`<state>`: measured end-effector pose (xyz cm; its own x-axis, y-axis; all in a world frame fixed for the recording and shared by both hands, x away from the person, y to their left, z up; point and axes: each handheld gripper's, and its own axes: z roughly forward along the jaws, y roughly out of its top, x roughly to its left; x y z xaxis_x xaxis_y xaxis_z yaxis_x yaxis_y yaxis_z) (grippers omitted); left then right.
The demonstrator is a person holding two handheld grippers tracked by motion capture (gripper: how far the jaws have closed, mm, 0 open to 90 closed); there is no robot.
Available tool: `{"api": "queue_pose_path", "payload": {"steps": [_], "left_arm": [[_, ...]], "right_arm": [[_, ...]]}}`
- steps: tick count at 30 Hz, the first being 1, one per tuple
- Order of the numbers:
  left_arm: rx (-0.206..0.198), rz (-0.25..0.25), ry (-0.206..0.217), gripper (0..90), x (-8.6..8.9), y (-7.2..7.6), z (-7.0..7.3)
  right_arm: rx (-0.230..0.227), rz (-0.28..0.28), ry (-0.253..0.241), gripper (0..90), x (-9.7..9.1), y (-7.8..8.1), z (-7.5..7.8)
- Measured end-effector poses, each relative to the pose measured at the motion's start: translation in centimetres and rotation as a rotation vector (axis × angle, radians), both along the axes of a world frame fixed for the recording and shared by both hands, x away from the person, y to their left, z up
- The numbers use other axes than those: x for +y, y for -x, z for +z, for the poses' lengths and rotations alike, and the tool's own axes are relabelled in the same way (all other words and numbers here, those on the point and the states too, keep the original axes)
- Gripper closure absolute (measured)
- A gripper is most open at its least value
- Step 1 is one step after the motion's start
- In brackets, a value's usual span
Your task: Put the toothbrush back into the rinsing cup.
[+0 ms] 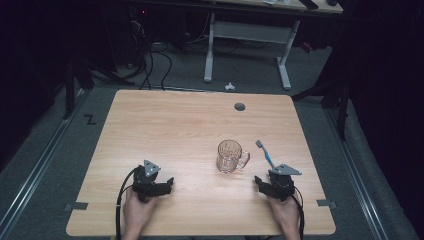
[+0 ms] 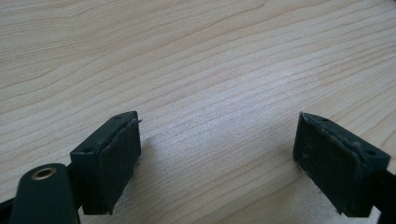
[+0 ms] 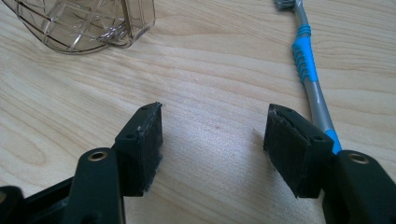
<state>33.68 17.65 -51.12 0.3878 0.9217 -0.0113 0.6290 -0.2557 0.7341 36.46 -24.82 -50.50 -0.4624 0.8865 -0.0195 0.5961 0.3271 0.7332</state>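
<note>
The left tool (image 2: pixel 217 154) hangs low over a pale wooden desk (image 2: pixel 196 60), its two black jaws rising from the near edge of the frame and standing wide apart with bare wood between them. The padded inner faces (image 2: pixel 119 163) look worn and frayed at their edges. A brass-coloured rivet (image 2: pixel 43 173) glints on the arm behind the left-hand jaw. Long grain lines sweep across the desk toward the far right, and each jaw throws a soft shadow on the wood just beside it.
</note>
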Motion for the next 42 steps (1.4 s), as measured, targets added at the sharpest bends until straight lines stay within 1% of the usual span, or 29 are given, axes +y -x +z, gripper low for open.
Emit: {"api": "queue_pose_path", "payload": {"steps": [25,29,30,34,35,38,39,40,42], "left_arm": [[0.000,0.001,0.000,15.6,0.00,0.00,0.01],[0.000,0.001,0.001,15.6,0.00,0.00,0.00],[0.000,0.001,0.001,15.6,0.00,0.00,0.00],[0.001,0.001,0.001,15.6,0.00,-0.01,0.00],[0.001,0.001,0.001,15.6,0.00,-0.01,0.00],[0.000,0.001,0.001,15.6,0.00,-0.01,0.01],[0.000,0.001,0.001,15.6,0.00,-0.01,0.01],[0.000,0.001,0.001,15.6,0.00,-0.01,0.01],[0.001,0.001,0.001,15.6,0.01,-0.01,0.01]], "right_arm": [[0.002,-0.002,-0.002,36.7,0.18,0.22,0.00],[0.003,0.002,-0.002,36.0,0.18,0.21,0.00],[0.005,0.013,-0.001,34.7,0.21,0.21,-0.01],[0.005,0.022,0.000,34.9,0.23,0.23,-0.01],[0.004,0.020,-0.001,35.4,0.24,0.23,-0.01],[0.006,0.019,-0.002,41.5,0.14,0.35,0.08],[0.006,0.019,-0.002,41.5,0.14,0.35,0.08],[0.008,0.017,0.001,44.1,0.13,0.41,0.15],[0.013,0.015,0.000,46.1,0.10,0.50,0.22]]}}
